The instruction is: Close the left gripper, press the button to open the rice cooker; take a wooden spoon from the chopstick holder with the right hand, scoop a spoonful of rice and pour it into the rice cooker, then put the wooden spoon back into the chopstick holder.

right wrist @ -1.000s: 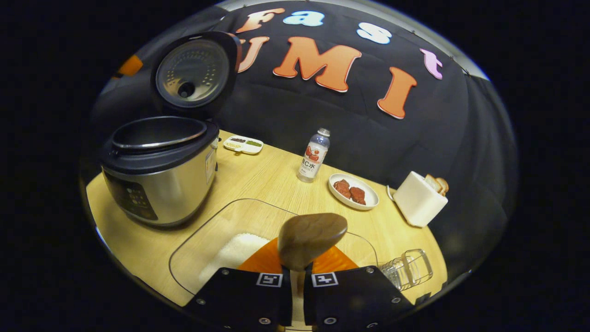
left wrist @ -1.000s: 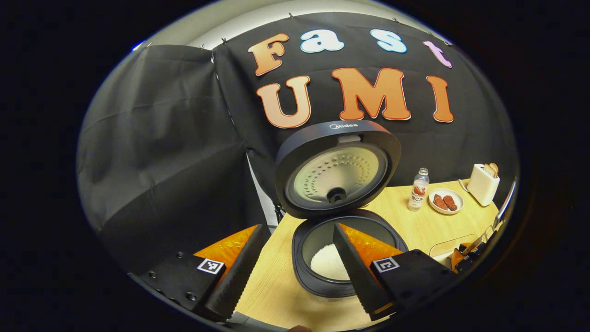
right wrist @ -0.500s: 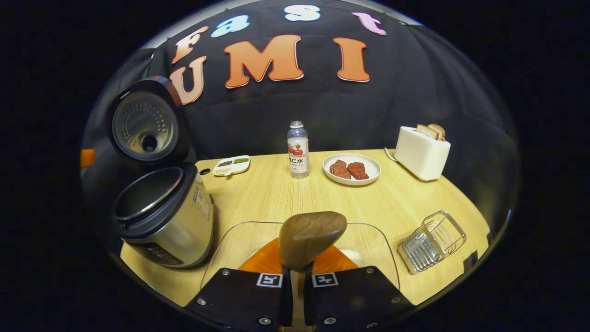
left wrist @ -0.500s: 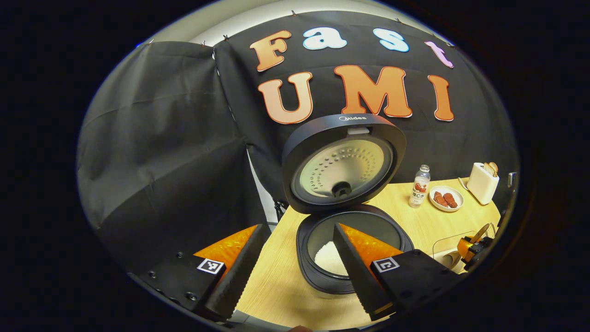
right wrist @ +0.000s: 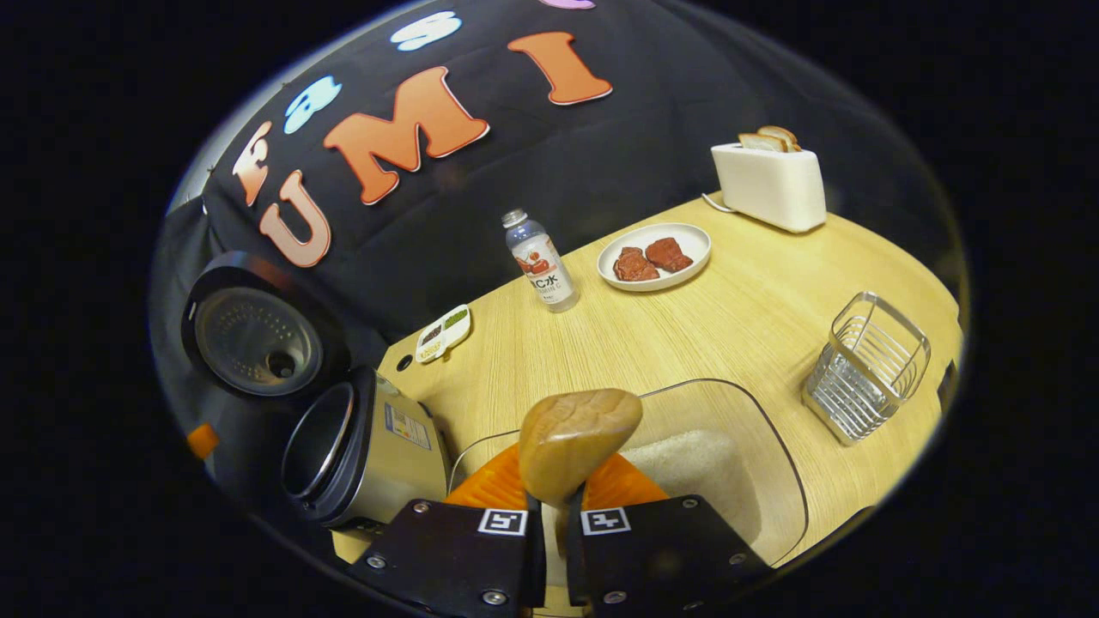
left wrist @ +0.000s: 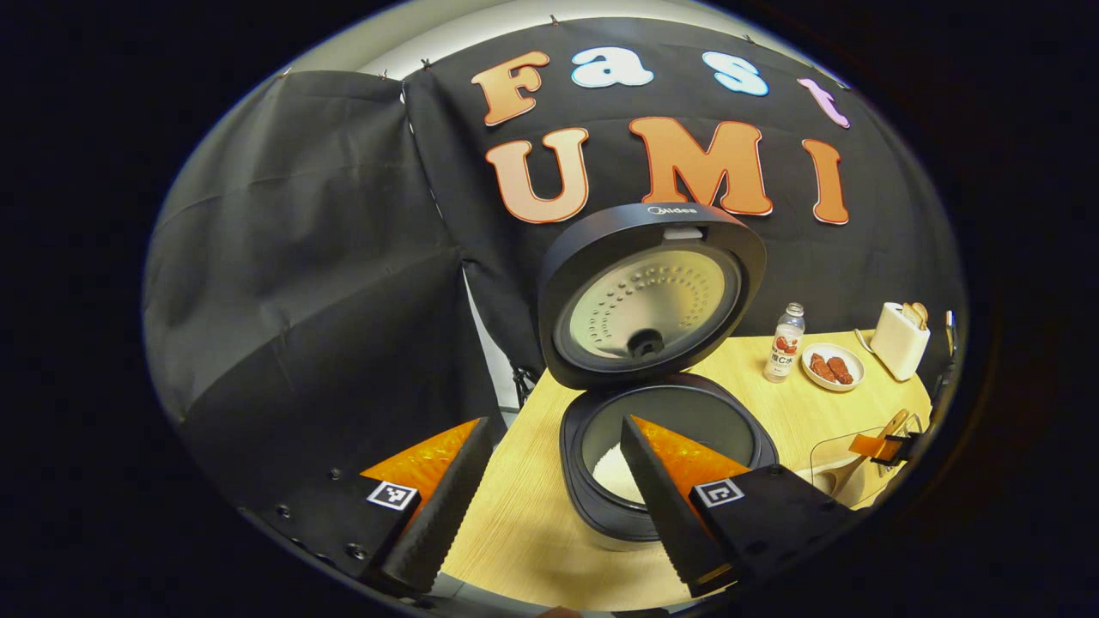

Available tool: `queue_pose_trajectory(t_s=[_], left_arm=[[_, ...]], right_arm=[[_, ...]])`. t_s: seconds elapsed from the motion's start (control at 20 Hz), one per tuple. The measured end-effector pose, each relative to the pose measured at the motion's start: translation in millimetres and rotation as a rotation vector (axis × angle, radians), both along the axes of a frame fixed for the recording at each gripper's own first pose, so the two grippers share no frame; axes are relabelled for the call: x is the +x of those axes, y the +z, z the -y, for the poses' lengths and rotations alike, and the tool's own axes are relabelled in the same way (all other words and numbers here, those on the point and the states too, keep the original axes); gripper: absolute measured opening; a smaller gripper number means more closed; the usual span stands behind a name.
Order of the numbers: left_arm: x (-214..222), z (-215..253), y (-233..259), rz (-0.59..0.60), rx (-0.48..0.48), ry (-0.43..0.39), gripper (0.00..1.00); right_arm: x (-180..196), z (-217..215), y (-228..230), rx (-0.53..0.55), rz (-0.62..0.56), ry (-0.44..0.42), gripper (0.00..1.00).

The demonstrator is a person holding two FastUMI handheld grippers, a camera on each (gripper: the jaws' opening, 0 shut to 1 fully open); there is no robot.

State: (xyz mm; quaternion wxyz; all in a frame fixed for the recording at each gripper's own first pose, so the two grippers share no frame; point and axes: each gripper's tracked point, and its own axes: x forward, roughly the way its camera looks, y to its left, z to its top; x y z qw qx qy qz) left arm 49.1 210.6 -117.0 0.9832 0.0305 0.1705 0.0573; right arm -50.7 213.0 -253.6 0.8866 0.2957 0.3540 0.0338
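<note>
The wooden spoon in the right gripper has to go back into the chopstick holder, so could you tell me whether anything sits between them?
Nothing visible does. The wooden spoon is over the glass rice dish, and only bare table separates that dish from the empty wire chopstick holder.

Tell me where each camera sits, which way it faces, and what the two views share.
Left gripper view: rides on the left tongs, whose spread fingers show at the bottom; it looks down over the open rice cooker toward the booth's wall.
Right gripper view: rides on the right tongs, shut on the wooden spoon; it is tilted, above the glass rice dish, facing across the table.
Shared: rice cooker, bottle, meat plate, toaster.
</note>
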Motion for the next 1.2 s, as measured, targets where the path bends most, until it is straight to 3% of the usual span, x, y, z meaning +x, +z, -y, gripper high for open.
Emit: queue_pose_trajectory(t_s=[0.1, 0.15, 0.4, 0.55, 0.75, 0.85, 0.9, 1.0, 1.2], left_arm=[[0.6, 2.4, 1.0, 0.000, -0.003, -0.003, 0.96], [1.9, 3.7, 1.6, 0.000, -0.005, -0.007, 1.00], [2.5, 11.2, 5.7, 0.003, 0.011, -0.022, 0.96], [4.7, 16.3, 8.2, 0.002, 0.017, -0.033, 1.00], [4.6, 23.0, 9.8, -0.002, 0.035, -0.042, 0.96], [5.3, 27.2, 11.7, 0.000, 0.043, -0.050, 1.00], [5.8, 30.0, 13.7, 0.003, 0.045, -0.053, 0.96], [6.8, 34.9, 16.4, 0.008, 0.043, -0.058, 1.00], [6.9, 47.7, 20.3, 0.021, 0.032, -0.066, 0.96]], right_arm=[[1.4, 0.1, -1.8, 0.060, -0.013, -0.008, 0.09], [1.8, 0.2, -3.0, 0.091, -0.021, -0.006, 0.09], [-1.4, -7.3, -1.9, 0.259, -0.068, -0.008, 0.09], [-3.3, -14.2, -7.2, 0.384, -0.111, -0.019, 0.09], [-4.3, -12.6, -1.8, 0.448, -0.098, 0.011, 0.08], [-2.4, -1.6, 3.9, 0.506, -0.095, -0.005, 0.09], [-1.0, 4.4, 9.6, 0.538, -0.085, -0.012, 0.09], [1.6, 19.0, 21.4, 0.594, -0.066, -0.035, 0.09], [11.7, 47.9, 46.9, 0.688, -0.025, -0.077, 0.09]])
